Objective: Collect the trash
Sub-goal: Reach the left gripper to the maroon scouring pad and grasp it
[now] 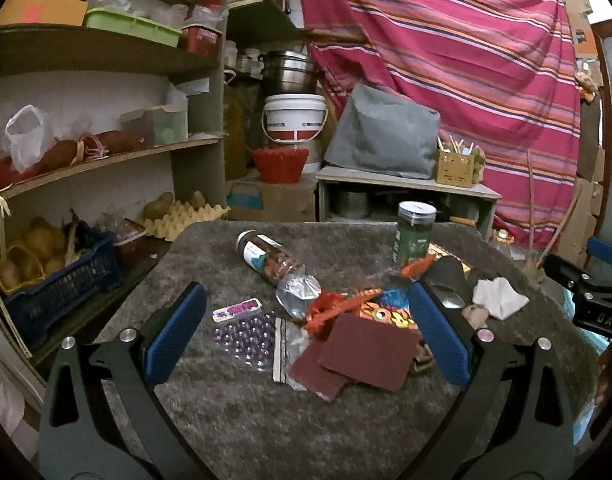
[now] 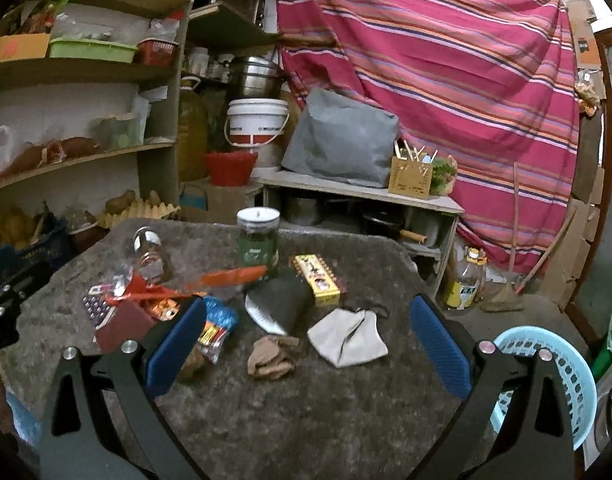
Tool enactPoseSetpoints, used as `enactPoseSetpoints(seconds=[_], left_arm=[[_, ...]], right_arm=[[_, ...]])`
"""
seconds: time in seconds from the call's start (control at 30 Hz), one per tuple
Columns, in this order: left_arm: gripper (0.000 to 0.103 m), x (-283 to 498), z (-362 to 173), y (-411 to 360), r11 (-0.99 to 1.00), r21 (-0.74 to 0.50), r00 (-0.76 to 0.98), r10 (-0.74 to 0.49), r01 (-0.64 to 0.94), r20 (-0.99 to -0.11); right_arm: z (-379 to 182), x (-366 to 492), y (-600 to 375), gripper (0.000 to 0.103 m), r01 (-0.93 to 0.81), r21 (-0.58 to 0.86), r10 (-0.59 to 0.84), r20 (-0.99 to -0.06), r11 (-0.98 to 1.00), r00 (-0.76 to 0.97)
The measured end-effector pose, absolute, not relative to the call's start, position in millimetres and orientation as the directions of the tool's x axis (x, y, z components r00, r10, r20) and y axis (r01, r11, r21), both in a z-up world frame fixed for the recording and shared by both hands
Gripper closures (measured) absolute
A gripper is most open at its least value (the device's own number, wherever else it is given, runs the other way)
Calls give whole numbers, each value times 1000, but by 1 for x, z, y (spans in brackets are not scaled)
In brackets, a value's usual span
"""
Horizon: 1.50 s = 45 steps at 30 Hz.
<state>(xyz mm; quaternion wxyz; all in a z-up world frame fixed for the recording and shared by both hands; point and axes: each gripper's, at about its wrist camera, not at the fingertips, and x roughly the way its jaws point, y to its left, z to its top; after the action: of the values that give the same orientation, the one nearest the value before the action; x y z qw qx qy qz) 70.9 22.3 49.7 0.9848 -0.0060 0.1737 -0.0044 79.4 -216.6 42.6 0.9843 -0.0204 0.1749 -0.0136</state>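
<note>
Trash lies on a grey felt-covered table. In the left wrist view my left gripper is open and empty above maroon scrub pads, a purple bead packet, orange wrappers and a tipped clear bottle. A green jar stands upright behind. In the right wrist view my right gripper is open and empty over a crumpled white tissue, a brown rag, a dark can and a yellow box.
A light blue basket sits at the table's right edge. Shelves with produce stand left. A low cabinet, bucket and striped cloth are behind. A plastic bottle stands on the floor.
</note>
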Motion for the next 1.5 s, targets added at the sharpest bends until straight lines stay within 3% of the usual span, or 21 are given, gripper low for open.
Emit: enactPoseSetpoints(seconds=[0.8,1.1,1.5], left_arm=[[5,107,4,58,998,-13,883,45,-58,-467],[5,122,-13,24,994,-39,840,-104,98,-532],[5,137,-28,-22,979,-42,795,-186,198,-578]], right_arm=[[2,112,-250,4,72,-18,-73,-403,997,912],[-11,126,-248,4,51,-28,-58,-484,998,873],[-17,127,-258,4,82,-29,-85,-515,996,853]])
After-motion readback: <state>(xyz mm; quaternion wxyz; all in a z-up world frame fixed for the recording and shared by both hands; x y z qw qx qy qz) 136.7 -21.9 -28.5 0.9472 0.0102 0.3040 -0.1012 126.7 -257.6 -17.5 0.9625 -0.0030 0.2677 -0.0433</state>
